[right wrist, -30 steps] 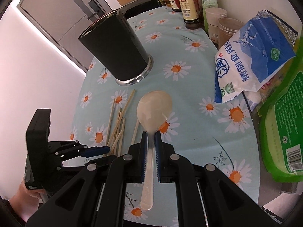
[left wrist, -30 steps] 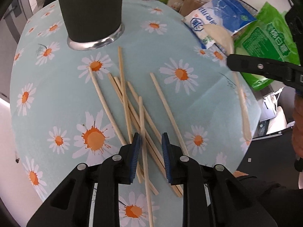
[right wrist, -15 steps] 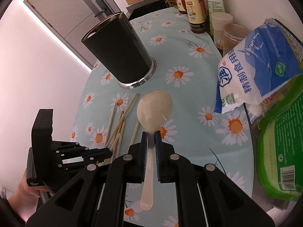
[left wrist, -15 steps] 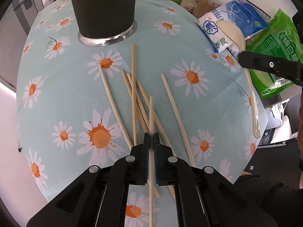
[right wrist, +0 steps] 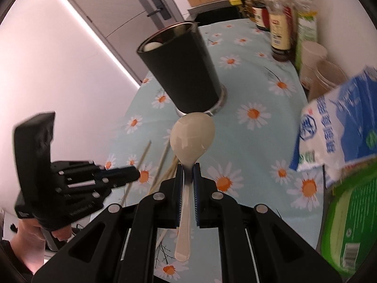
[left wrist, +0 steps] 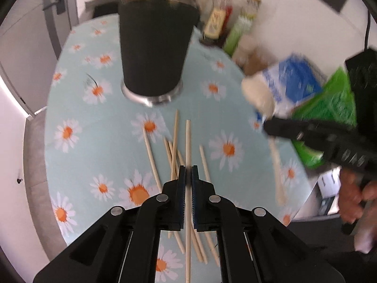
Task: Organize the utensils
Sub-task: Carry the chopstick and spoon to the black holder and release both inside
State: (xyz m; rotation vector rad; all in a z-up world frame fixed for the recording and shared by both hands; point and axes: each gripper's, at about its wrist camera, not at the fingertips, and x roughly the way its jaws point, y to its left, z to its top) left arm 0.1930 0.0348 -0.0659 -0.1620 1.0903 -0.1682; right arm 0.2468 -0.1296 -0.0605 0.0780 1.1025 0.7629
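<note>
My left gripper (left wrist: 188, 172) is shut on one wooden chopstick (left wrist: 187, 141) and holds it lifted above several loose chopsticks (left wrist: 173, 151) on the daisy tablecloth. A black utensil cup (left wrist: 155, 52) with a steel base stands behind them; another pale spoon rests inside it (right wrist: 153, 45). My right gripper (right wrist: 188, 169) is shut on the handle of a cream plastic spoon (right wrist: 192, 136), held above the table in front of the cup (right wrist: 181, 70). The spoon (left wrist: 259, 94) and right gripper also show at the right of the left wrist view.
A blue-and-white bag (right wrist: 334, 127) and a green bag (right wrist: 353, 217) lie at the table's right edge. Sauce bottles (right wrist: 280, 30) and jars (right wrist: 315, 56) stand at the back. The table edge (left wrist: 35, 155) drops off at left.
My left gripper closed on a chopstick and lifted it off the pile. My right gripper rose and moved toward the cup with the spoon.
</note>
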